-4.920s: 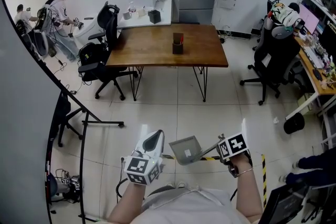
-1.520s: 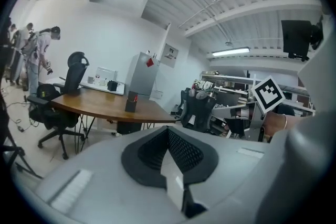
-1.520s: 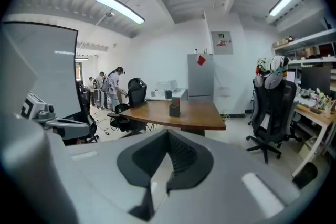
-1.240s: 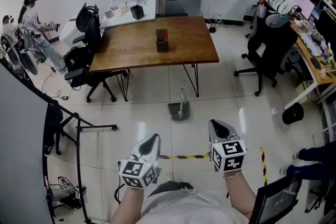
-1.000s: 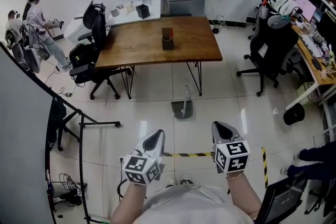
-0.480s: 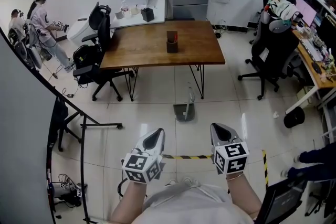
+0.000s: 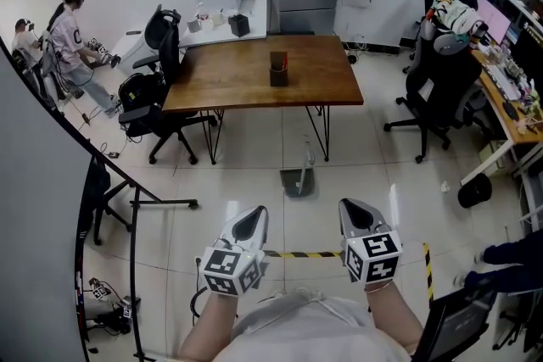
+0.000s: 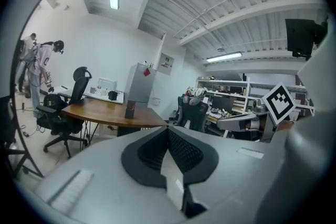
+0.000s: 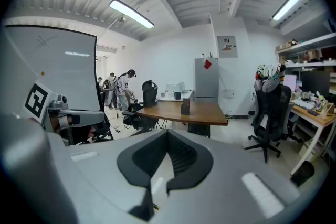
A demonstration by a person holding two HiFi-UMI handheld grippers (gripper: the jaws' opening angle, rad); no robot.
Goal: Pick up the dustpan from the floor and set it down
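The fingers [image 8: 185, 150] of the left gripper [image 7: 248, 222] are pressed together, nothing between them. The right gripper [image 7: 356, 214] has its fingers [image 9: 181, 152] likewise closed and empty. Ahead of both, well apart and roughly midway between them, the dustpan [image 7: 298, 181] rests on the floor [image 7: 246, 191], handle upright. Beyond it stands a wooden tabletop [image 7: 229, 76].
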